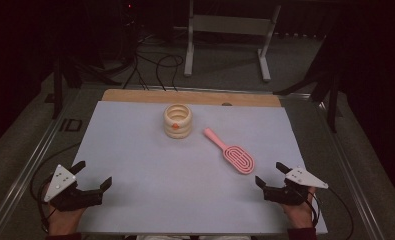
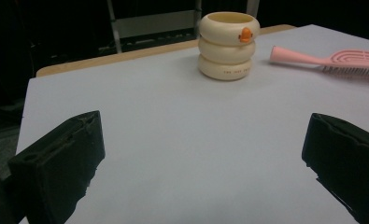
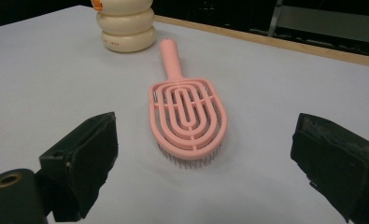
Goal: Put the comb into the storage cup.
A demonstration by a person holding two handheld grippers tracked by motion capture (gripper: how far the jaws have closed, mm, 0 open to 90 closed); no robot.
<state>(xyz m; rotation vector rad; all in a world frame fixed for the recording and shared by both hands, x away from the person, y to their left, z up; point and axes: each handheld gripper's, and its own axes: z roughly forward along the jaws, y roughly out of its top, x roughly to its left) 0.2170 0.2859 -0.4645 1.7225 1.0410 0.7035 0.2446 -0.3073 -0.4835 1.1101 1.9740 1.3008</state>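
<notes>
1. The left gripper point(image 1: 94, 172) is held spread wide and empty at the near left corner of the table, a hand point(image 1: 65, 219) seen behind it at the bottom edge of the high view; the grey three-cornered plate is carried on top.
2. The right gripper point(image 1: 270, 174) is likewise held spread and empty at the near right corner, gripped by the other hand point(image 1: 300, 212); nothing is caught between its jaws.
3. Just ahead of the right gripper, a pink hairbrush point(image 1: 231, 152) is laid flat on the pale tabletop point(image 1: 150, 165), bristles down, its looped head nearest the jaws and its handle pointed away toward the far left. In the right gripper view the hairbrush point(image 3: 187, 116) is framed between the two black jaws but touched by neither.
4. Beyond the handle's tip, and near it without contact, a cream ringed holder point(image 1: 178, 120) made of three stacked rounded bands is stood upright, an orange mark shown near its rim.
5. From the left gripper, the ringed holder point(image 2: 229, 45) is seen well ahead and to the right, with the hairbrush point(image 2: 334, 61) lying farther right of it.
6. A wooden strip point(image 1: 190, 97) is exposed along the table's far edge, past the holder.
</notes>
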